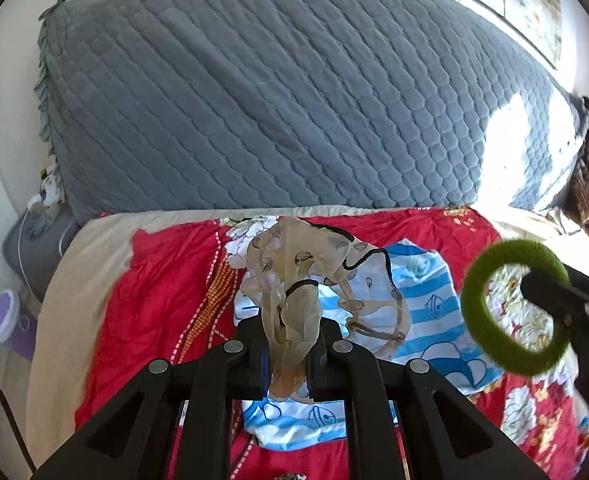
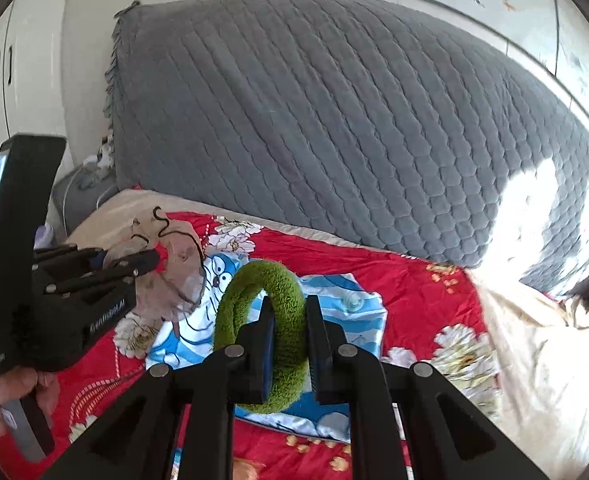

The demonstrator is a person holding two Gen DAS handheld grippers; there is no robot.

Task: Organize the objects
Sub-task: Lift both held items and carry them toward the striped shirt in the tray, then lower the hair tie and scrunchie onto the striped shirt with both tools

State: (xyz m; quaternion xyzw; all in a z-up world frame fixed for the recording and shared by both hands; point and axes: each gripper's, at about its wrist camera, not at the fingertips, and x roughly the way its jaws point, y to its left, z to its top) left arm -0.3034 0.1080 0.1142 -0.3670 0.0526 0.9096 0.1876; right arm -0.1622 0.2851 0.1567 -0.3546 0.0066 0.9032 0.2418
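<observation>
Sheer beige garment [image 1: 294, 300] clamped in left gripper [image 1: 290, 364]; green ring [image 2: 270, 332] pinched in right gripper [image 2: 290, 344].

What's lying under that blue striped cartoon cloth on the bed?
The blue striped cloth lies on a red flowered bedspread. Whatever sits directly beneath its middle is covered.

White lettering that seems to read "GenRobot.AI" runs along the side of the black plastic left gripper [image 2: 150, 262] in the right wrist view. A second small white print sits lower on its body, near the handle, too blurred to read. No other text is legible.
</observation>
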